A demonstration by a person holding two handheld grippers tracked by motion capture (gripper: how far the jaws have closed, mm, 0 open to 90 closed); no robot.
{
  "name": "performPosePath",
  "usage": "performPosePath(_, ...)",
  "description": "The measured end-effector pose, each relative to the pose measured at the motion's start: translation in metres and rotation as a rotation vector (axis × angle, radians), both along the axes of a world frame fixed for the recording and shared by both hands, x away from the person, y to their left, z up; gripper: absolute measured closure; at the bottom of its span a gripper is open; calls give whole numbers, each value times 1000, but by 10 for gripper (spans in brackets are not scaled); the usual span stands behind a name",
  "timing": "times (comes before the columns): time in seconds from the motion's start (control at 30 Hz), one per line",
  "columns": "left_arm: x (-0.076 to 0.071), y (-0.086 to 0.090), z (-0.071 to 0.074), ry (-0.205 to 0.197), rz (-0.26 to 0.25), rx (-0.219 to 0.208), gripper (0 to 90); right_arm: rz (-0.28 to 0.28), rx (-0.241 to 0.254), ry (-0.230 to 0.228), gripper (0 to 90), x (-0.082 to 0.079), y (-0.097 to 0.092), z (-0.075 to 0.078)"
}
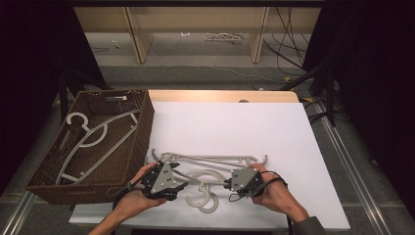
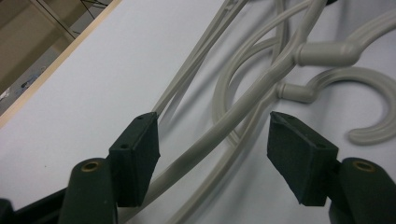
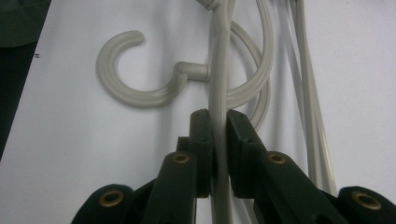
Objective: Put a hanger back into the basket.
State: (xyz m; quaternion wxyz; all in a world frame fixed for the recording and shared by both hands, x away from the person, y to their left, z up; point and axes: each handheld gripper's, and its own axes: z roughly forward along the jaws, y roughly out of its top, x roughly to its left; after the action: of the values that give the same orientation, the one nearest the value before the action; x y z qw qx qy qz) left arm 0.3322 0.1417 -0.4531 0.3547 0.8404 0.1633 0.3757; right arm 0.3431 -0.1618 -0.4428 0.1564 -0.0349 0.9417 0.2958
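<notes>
A pale hanger (image 3: 219,93) arm is being clamped by the right gripper (image 3: 219,135). Another arm is being straddled, untouched, by the left gripper's (image 2: 212,140) parted jaws. Both are being held low, right of the basket (image 1: 142,142).

Hanger arms (image 2: 219,135) cut off at the left gripper view's bottom edge, tangled hangers (image 1: 205,164) partly hidden under both hands.
</notes>
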Motion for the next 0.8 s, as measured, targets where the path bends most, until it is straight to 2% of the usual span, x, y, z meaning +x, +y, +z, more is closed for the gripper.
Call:
performPosePath(0.03,2,0,-1,-8,11,17,347,-15,5,-5,820,-1,-1,1)
performPosePath(0.07,8,-5,-4,163,-206,44,349,-10,4,-13,820,-1,-1,2)
performPosePath(0.1,6,-9,-8,204,-202,5,348,-5,5,-19,820,-1,-1,2)
performPosePath(0.13,9,-10,-9,189,-205,32,348,-6,8,-17,820,-1,-1,2)
performPosePath(0.3,14,-19,-11,177,-241,63,386,-4,7,-20,820,-1,-1,3)
performPosePath(0.4,16,-24,-12,164,-256,100,426,-7,11,-17,820,-1,-1,4)
performPosePath(0.6,19,-32,-12,165,-306,117,556,-10,18,-17,820,-1,0,5)
performPosePath(0.67,18,-35,-12,137,-336,144,650,-16,23,-27,820,0,-1,5)
performPosePath(0.7,18,-36,-10,133,-349,188,667,-21,25,-27,820,0,-1,5)
performPosePath(0.73,17,-37,-9,121,-355,206,679,-13,21,-12,820,0,-1,5)
performPosePath(0.8,17,-38,-5,101,-376,234,693,-15,26,-29,818,1,-2,5)
